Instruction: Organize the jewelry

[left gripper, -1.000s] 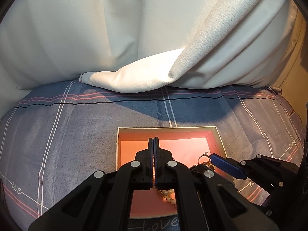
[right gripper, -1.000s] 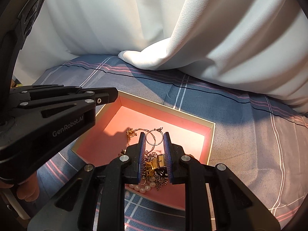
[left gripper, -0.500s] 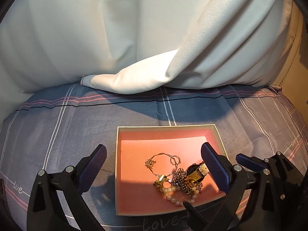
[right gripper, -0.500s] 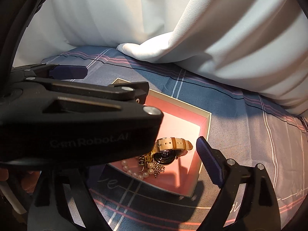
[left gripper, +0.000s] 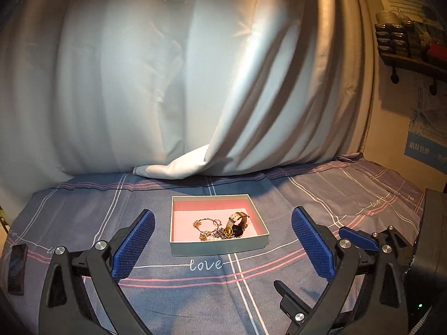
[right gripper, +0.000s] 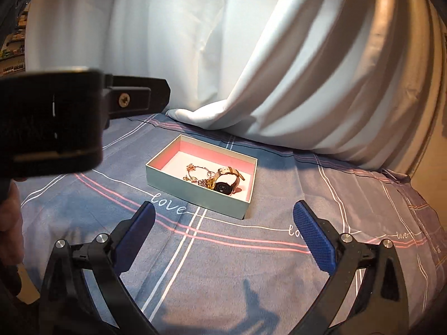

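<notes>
A pale green box [left gripper: 218, 247] with a pink lining sits on the blue plaid bedsheet; it also shows in the right wrist view [right gripper: 195, 192]. Inside lie a watch with a tan strap [left gripper: 237, 224] [right gripper: 227, 180], a thin gold bracelet [left gripper: 206, 222] [right gripper: 195, 169], chains and pearl beads [left gripper: 212, 236]. My left gripper [left gripper: 223, 244] is open wide and empty, pulled back in front of the box. My right gripper [right gripper: 225, 236] is open wide and empty, also short of the box. The right gripper's fingertips [left gripper: 357, 237] show at the right of the left wrist view.
White curtain fabric [left gripper: 173, 170] drapes onto the sheet behind the box. A dark flat object [left gripper: 16, 268] lies at the sheet's left edge. A wall shelf [left gripper: 410, 55] hangs at upper right. The left gripper's body [right gripper: 56, 128] fills the left of the right wrist view.
Both grippers were shut over the jewelry in the box, then opened wide and drew back and up. The watch and chains now lie loose in the box.
</notes>
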Available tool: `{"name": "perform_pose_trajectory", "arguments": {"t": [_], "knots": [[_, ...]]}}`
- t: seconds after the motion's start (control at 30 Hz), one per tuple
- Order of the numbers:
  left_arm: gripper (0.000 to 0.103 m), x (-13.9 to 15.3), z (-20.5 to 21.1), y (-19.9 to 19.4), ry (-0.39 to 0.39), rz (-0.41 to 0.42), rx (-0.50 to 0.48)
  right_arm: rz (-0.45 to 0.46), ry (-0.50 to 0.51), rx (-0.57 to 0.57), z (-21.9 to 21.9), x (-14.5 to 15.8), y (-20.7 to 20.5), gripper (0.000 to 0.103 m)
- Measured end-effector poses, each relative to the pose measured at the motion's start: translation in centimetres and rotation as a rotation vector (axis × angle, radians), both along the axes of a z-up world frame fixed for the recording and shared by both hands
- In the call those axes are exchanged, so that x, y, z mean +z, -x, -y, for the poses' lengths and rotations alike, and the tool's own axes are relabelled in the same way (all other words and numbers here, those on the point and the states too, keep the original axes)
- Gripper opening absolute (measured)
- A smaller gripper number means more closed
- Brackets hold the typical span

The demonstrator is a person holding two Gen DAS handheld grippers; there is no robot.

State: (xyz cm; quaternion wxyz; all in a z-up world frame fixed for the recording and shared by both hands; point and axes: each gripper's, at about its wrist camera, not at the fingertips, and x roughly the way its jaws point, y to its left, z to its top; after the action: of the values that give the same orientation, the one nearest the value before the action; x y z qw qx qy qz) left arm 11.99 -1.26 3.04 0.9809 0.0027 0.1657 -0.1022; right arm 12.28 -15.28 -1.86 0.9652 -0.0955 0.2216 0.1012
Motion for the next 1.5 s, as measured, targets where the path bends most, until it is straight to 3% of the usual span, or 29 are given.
{"name": "perform_pose_trajectory", "arguments": {"t": [0.2,0.43,1.5], "knots": [[0.097,2.7,-0.8,4.9,0.002,0.115,0.099,0.085,0.048,0.012,-0.7,1.8,4.0,0.097],[0.097,3.5,-1.3,6.3,0.012,0.140,0.139,0.144,0.025,-0.036,0.1,2.9,5.2,0.097],[0.097,3.0,-2.1,5.3,0.012,0.088,0.125,0.100,0.014,-0.088,1.1,2.6,4.0,0.097]]}}
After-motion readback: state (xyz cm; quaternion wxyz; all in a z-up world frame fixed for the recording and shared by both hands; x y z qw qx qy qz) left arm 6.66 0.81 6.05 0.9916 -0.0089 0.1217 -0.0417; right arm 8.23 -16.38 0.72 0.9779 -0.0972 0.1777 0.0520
